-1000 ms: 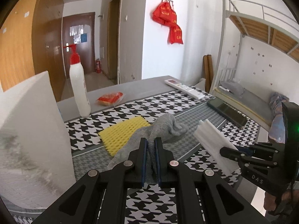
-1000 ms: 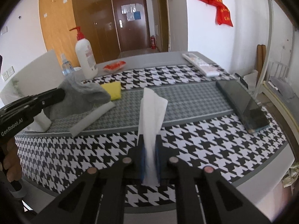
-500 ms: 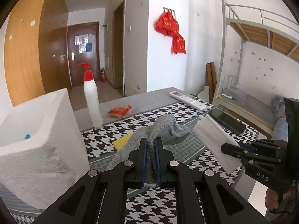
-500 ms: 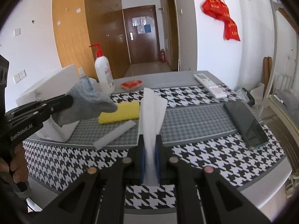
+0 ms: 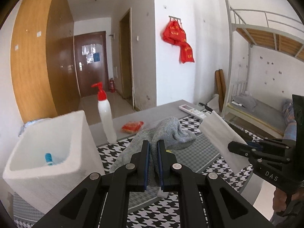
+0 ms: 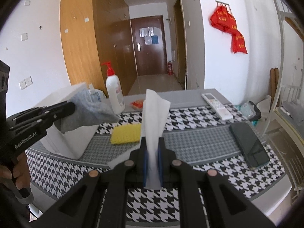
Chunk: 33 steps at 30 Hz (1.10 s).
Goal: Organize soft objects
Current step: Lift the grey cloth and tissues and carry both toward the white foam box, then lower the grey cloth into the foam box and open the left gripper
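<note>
The left gripper [image 5: 153, 148] pinches a grey sock [image 5: 167, 131] beside the white foam box's [image 5: 76, 133] rim. The right gripper [image 6: 152, 146] clamps a white tissue [image 6: 154, 112] above the open middle of the houndstooth table [image 6: 199, 144], yellow sponge [image 6: 126, 133] just beyond.

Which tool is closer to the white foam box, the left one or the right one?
Left. The left tool, shut on the grey sock, is right beside the white foam box. The right tool, holding white tissue, is farther right, nearer the yellow sponge.

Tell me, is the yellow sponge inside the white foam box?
No, the yellow sponge lies on the tablecloth beside the white foam box.
</note>
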### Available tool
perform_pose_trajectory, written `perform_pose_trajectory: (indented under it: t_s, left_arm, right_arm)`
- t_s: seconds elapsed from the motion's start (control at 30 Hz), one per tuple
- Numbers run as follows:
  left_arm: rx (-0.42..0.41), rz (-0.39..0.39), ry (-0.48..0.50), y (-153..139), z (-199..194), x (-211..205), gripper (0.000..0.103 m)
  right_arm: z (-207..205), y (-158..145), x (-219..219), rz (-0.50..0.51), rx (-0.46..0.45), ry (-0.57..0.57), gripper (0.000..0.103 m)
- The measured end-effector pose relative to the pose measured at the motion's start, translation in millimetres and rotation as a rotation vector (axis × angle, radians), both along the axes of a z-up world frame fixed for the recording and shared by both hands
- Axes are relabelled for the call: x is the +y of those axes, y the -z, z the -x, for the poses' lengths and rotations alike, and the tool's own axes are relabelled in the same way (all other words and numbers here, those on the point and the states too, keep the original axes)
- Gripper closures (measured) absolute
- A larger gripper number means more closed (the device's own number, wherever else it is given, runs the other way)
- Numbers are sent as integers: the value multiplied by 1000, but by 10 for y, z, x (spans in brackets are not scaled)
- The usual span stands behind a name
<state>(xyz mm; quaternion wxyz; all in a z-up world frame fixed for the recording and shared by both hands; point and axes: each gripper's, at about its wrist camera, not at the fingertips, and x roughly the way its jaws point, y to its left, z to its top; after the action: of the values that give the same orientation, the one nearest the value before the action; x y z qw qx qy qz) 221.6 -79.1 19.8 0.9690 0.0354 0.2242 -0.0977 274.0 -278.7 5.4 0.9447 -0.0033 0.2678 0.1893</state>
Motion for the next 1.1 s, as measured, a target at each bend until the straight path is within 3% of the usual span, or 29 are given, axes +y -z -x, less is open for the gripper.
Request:
perform_pose_trajectory:
  t_s: [0.47, 1.1]
  left_arm:
    - [-81, -4, -50, -268, 28, 144, 94]
    - [-124, -2, -142, -524, 32, 494, 94]
  right_arm:
    - [-47, -263, 175, -9, -61, -41, 90]
    - [-86, -478, 554, -26, -119, -145, 90]
